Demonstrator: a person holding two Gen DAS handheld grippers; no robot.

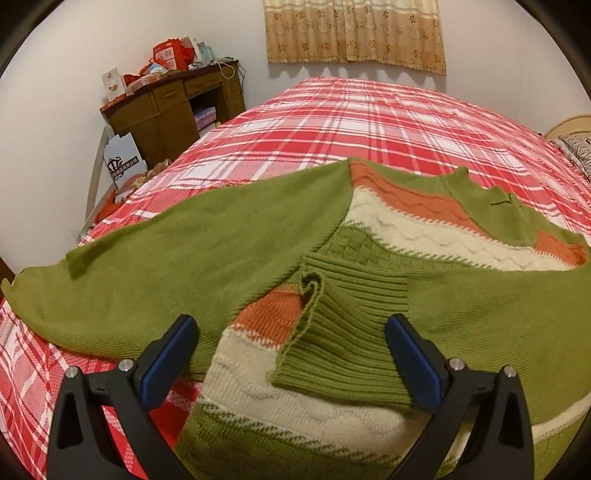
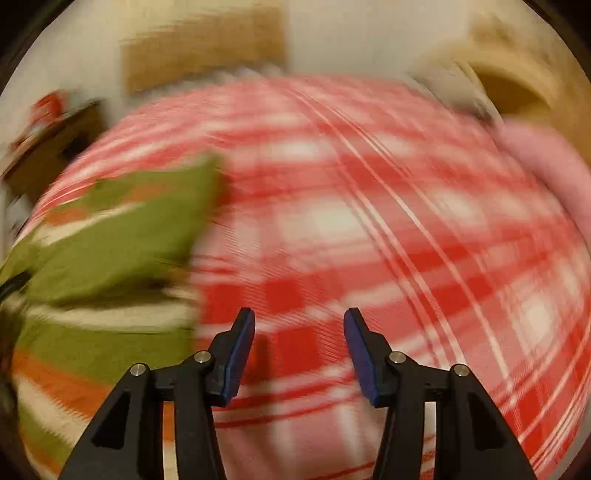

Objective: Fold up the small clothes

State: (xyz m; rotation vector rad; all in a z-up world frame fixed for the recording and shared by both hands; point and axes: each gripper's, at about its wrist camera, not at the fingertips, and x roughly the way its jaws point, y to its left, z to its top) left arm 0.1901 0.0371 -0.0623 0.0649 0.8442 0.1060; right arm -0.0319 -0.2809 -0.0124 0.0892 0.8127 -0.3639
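Observation:
A small knit sweater in green, cream and orange lies on the red plaid bedspread. Both green sleeves are folded in across its body, and a ribbed green cuff lies between my left fingers. My left gripper is wide open just above that cuff and holds nothing. In the right wrist view, which is blurred by motion, my right gripper is open and empty over bare bedspread, with the sweater off to its left.
A brown wooden desk piled with boxes stands at the far left beside the bed. A curtain hangs on the back wall. A pink shape lies at the right edge of the bed.

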